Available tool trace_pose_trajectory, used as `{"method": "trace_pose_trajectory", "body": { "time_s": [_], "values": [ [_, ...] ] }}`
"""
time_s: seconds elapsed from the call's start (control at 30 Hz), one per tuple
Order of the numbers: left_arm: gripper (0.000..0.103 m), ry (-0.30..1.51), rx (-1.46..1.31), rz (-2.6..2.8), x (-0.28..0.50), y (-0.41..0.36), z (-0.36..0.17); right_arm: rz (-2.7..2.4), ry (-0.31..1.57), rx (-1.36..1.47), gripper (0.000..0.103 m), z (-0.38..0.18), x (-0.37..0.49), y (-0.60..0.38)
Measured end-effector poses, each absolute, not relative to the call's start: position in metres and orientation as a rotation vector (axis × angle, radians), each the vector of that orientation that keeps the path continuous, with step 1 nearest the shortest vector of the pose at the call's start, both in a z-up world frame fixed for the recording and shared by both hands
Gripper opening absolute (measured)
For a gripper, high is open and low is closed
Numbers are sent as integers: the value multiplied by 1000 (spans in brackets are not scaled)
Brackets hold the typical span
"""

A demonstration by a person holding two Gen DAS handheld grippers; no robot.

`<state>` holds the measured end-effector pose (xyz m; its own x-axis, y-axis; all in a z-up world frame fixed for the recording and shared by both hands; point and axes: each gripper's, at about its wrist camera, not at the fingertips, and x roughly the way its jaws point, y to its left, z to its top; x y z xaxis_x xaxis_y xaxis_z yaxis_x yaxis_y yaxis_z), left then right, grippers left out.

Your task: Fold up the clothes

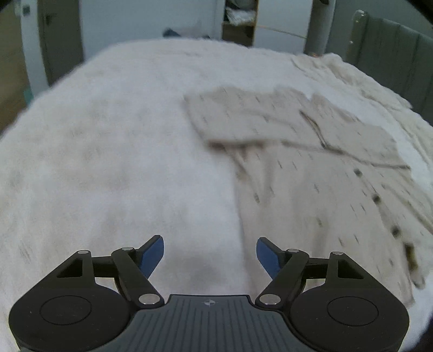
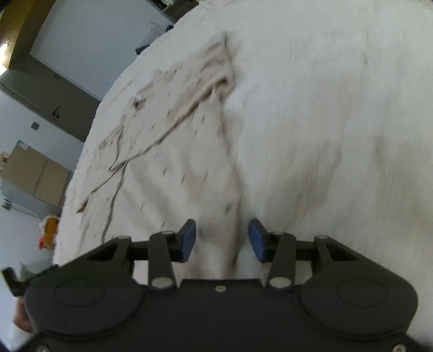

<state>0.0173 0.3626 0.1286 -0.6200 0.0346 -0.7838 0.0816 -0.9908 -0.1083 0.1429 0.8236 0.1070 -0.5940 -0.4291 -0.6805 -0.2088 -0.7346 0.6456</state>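
Note:
A beige button-up shirt (image 1: 311,168) with small dark marks lies flat on a white fuzzy bed cover (image 1: 121,151), its sleeve folded across the chest. My left gripper (image 1: 210,243) is open and empty, above bare cover just left of the shirt's side edge. In the right wrist view the same shirt (image 2: 173,146) spreads left and ahead. My right gripper (image 2: 222,230) is open, low over the shirt's right side edge, with the fabric edge lying between the fingers. Both views are motion-blurred.
A second pale knit cloth (image 1: 365,81) lies at the far right of the bed. A grey headboard (image 1: 392,54) stands behind it. Beyond the bed are a shelf (image 1: 239,24), doors and walls. A cabinet (image 2: 38,176) and an orange object (image 2: 50,230) stand left of the bed.

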Motion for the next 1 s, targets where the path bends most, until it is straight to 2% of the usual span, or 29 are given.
{"method": "trace_pose_trajectory", "body": {
  "time_s": [0.1,0.13,0.17,0.2,0.23,0.3,0.37,0.4,0.43,0.5,0.53,0.57,0.6,0.67,0.73,0.77,0.9,1.0],
  "values": [
    [69,394,1471,-2804,24,359,111,-2405,-1070,1378,40,118,151,809],
    [62,452,1501,-2802,23,358,104,-2395,-1022,1427,36,119,154,802],
    [58,542,1529,-2798,23,358,94,-2384,-983,1470,25,119,156,798],
    [50,603,1546,-2803,24,360,88,-2368,-965,1493,12,119,158,795],
    [28,638,1558,-2814,25,361,84,-2334,-959,1508,5,119,163,792],
    [3,750,1559,-2846,29,364,82,-2294,-993,1475,3,125,171,794],
    [3,958,1503,-2891,36,363,93,-2256,-1131,1329,3,143,185,806],
    [3,1024,1478,-2899,38,362,98,-2253,-1204,1252,2,154,193,815],
    [3,1018,1459,-2890,39,360,103,-2286,-1238,1213,2,163,200,824],
    [8,945,1423,-2855,43,357,114,-2472,-1060,1341,6,171,203,824],
    [25,742,1425,-2847,43,362,121,-2562,-941,1401,6,175,204,821],
    [35,537,1419,-2844,44,369,125,-2626,-830,1425,8,179,206,817],
    [47,441,1400,-2856,47,373,129,-2686,-716,1447,9,183,207,812],
    [50,311,1371,-2909,53,387,135,-2727,-557,1379,11,195,212,795],
    [55,175,1367,-3007,57,413,140,-2728,-437,1279,19,208,215,775],
    [56,104,1363,-3055,59,426,143,-2724,-385,1261,25,209,214,766],
    [56,-178,1346,-3219,66,476,151,-2599,-90,1173,36,204,203,688],
    [57,-496,1403,-3361,75,541,136,-2484,62,1129,41,191,198,634]
  ]
}}
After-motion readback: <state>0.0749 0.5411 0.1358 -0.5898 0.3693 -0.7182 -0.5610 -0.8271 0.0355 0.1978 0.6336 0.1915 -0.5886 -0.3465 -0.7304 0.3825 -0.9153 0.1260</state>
